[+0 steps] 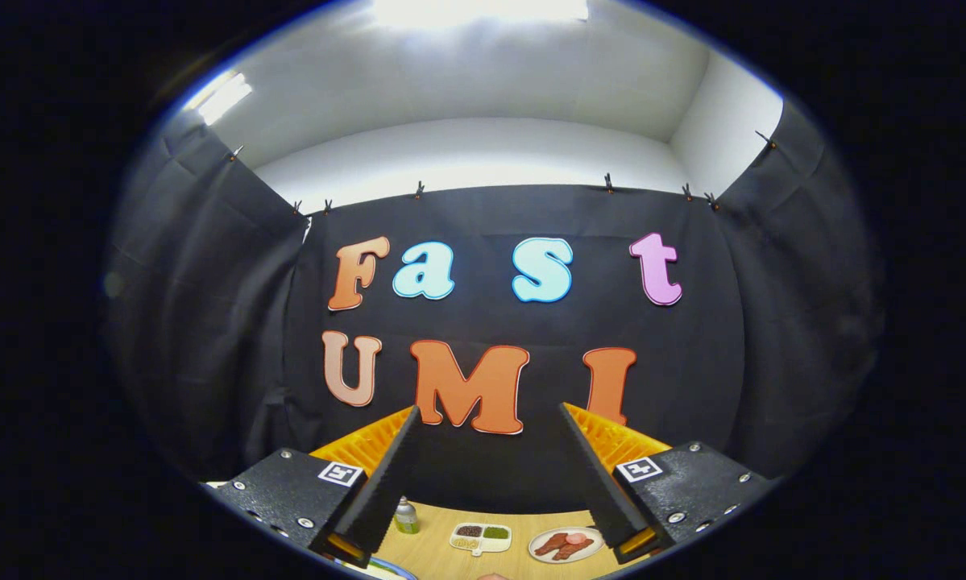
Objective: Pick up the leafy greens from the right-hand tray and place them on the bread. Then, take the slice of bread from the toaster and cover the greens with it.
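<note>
Gripper (491, 419) raised high, aimed at the booth wall, fingers spread wide and empty. Greens, bread and toaster not made out; below the fingers, a divided dish (481, 538), beside it a plate of meat (565, 544) and a small bottle (406, 517). Risk: descending blind and snagging that dish instead.

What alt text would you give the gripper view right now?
The claw is open and empty, raised toward the booth's black cloth wall. Low between its fingers, a wooden table holds a small bottle, a white divided tray and a plate of sliced meat.
</note>
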